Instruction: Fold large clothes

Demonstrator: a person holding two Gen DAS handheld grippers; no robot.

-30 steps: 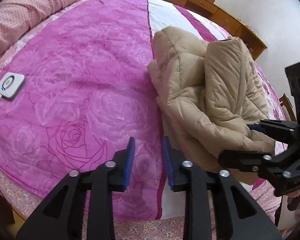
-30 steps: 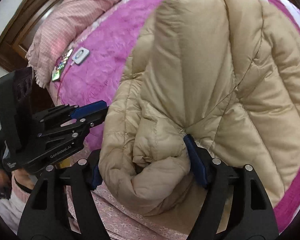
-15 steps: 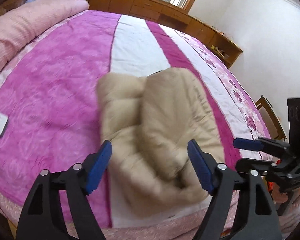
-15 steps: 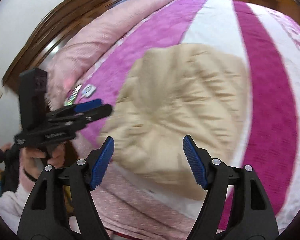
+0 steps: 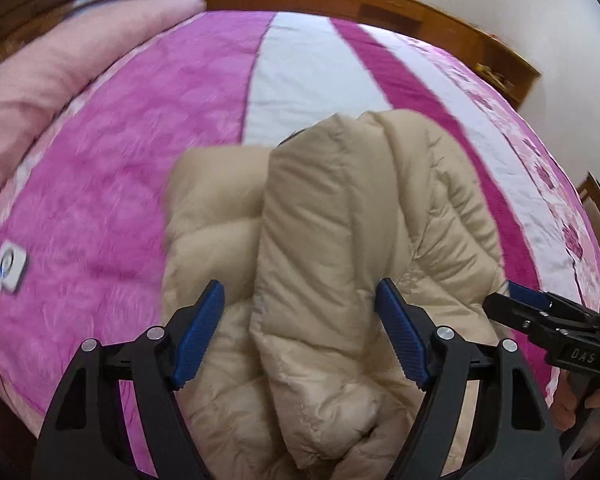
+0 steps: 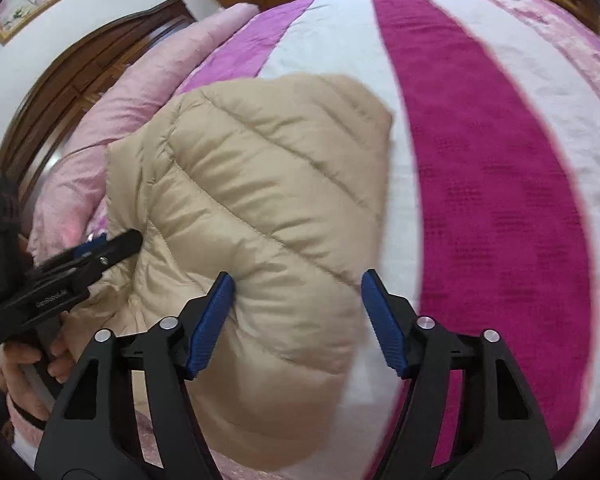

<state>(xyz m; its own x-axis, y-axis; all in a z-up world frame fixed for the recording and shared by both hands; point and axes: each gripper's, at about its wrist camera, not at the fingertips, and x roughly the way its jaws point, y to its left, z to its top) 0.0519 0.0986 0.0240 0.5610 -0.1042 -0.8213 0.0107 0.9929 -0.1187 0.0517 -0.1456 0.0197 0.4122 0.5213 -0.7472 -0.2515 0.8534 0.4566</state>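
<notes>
A beige quilted puffer jacket (image 5: 340,248) lies bunched in a folded heap on the pink and white bed, near its front edge; it also shows in the right wrist view (image 6: 260,208). My left gripper (image 5: 300,332) is open, its blue pads either side of the jacket's near fold, gripping nothing. My right gripper (image 6: 296,324) is open over the jacket's near right end, holding nothing. The right gripper shows at the right edge of the left wrist view (image 5: 548,316); the left gripper shows at the left of the right wrist view (image 6: 96,252).
The bedspread (image 5: 112,184) has magenta, white and dark pink stripes (image 6: 480,168). A pink rolled quilt (image 5: 48,76) lies along the headboard side. A small white device on a cord (image 5: 10,266) sits at the left. Wooden cabinets (image 5: 380,4) line the far wall.
A second ago my right gripper was shut on the jacket's edge; it has let go and both grippers opened wide. Both pulled back, then came in close over the jacket again.
</notes>
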